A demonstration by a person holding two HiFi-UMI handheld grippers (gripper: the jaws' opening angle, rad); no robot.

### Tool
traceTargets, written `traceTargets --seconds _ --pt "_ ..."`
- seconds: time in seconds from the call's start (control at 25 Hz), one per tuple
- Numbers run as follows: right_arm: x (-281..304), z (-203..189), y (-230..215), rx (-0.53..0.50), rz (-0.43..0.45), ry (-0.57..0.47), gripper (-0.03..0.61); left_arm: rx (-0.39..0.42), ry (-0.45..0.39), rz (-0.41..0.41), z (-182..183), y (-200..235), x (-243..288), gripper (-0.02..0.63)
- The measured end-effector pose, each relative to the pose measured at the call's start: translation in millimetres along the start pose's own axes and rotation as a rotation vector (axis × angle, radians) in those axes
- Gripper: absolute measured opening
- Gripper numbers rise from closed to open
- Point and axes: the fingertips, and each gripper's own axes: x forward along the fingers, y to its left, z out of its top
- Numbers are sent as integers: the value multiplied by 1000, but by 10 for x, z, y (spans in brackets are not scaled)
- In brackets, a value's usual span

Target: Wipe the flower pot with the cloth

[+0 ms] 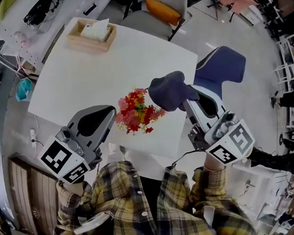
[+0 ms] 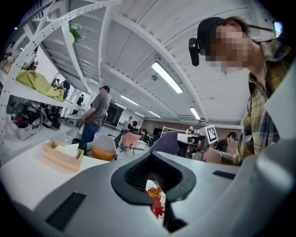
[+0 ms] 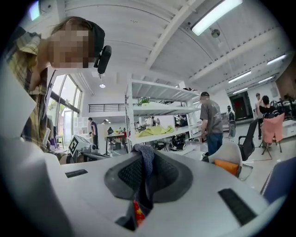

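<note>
While the left claw (image 1: 111, 113) is clenched empty and the right claw (image 1: 187, 104) grips the cloth (image 1: 169, 90), the pot sits hidden under its flowers (image 1: 136, 111) between them, near the desk (image 1: 83, 79) edge. Risk: unbraced, a wipe could tip it; cloth may snag blooms.

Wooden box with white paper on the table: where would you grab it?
Probably the near long wall of the shallow, open-topped light wooden box, from above: that thin upright wall lets one jaw slip inside and one outside. The white paper fills the middle, so keep to the rim.
</note>
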Motion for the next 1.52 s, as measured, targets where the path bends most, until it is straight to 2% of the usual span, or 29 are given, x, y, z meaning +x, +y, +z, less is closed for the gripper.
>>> traceTargets --seconds 0.24,0.48,0.68,1.0,1.16,1.52 --pt "-187 257 480 -17 18 -56 17 82 -11 -38 320 -429 81 10" --pt "-328 233 687 42 36 -95 17 101 -9 -56 283 -650 177 10" --pt "-350 193 719 53 49 -78 17 130 11 -52 243 -716 260 9" --pt "-401 185 668 44 37 -66 15 158 -4 22 439 -630 304 10" --pt "-397 182 646 45 41 -61 15 200 24 36 507 -585 331 9" --pt "-453 111 555 51 54 -46 15 217 106 12 533 -562 445 9"
